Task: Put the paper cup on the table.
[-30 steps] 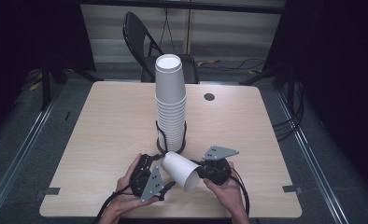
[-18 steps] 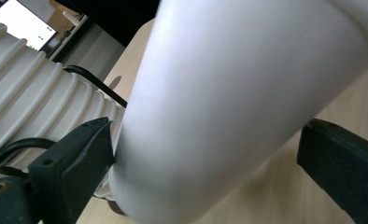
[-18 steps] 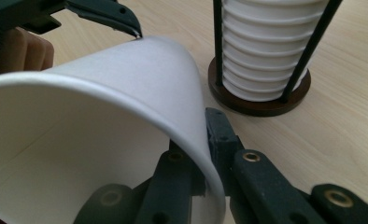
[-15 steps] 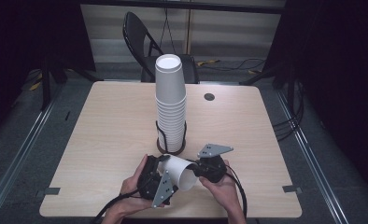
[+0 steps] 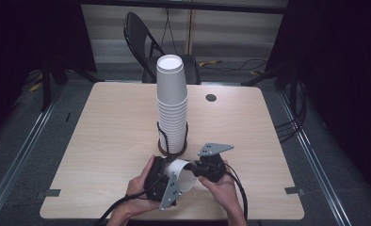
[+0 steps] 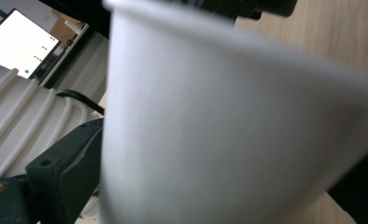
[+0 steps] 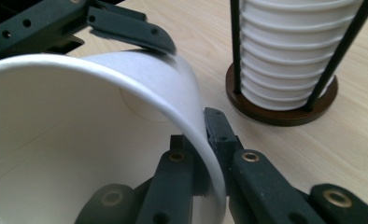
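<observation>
My right gripper (image 7: 205,163) has its jaws pinching the rim of a paper cup (image 5: 183,173), held low over the bench (image 5: 103,136); left gripper (image 5: 161,181) clamps its body. Light, crushable, so go gentle.

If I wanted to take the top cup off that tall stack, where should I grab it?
Grab the top cup by its side wall just under its closed flat end, coming in level from the side near the person. The stack stands upside down in a wire holder, so the rims are nested out of reach. A gentle pinch is probably best, since paper walls dent; then lift straight up.
</observation>
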A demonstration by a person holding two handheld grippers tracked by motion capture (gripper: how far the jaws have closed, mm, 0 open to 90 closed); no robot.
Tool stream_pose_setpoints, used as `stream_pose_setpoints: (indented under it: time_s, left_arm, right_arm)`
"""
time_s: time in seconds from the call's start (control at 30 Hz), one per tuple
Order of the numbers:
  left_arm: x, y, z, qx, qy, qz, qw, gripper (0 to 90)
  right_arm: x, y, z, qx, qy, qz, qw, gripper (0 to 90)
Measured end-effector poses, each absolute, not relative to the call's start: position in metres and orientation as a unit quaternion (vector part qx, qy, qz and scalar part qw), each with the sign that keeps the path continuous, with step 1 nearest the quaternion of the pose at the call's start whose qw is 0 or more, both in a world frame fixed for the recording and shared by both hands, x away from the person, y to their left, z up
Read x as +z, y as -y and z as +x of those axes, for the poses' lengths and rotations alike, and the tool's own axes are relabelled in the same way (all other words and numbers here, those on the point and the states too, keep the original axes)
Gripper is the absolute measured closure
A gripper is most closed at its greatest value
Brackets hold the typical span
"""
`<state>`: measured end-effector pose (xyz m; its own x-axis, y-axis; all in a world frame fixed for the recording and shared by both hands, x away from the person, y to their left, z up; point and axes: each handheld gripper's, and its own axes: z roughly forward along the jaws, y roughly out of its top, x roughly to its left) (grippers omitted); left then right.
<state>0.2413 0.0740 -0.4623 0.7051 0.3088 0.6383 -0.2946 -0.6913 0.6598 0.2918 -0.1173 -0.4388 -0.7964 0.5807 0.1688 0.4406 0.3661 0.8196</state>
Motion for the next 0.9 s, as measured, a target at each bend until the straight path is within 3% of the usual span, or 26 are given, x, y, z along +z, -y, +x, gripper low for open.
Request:
stream_pose_setpoints:
  time_s: [0.9]
  left_arm:
    - [-0.4599,-0.0642,0.2382,0.382,-0.004,0.830,0.406,6.9]
  right_arm:
    - [-0.4441,0.1125,0.2976,0.464,-0.821,0.331,0.038,87.1]
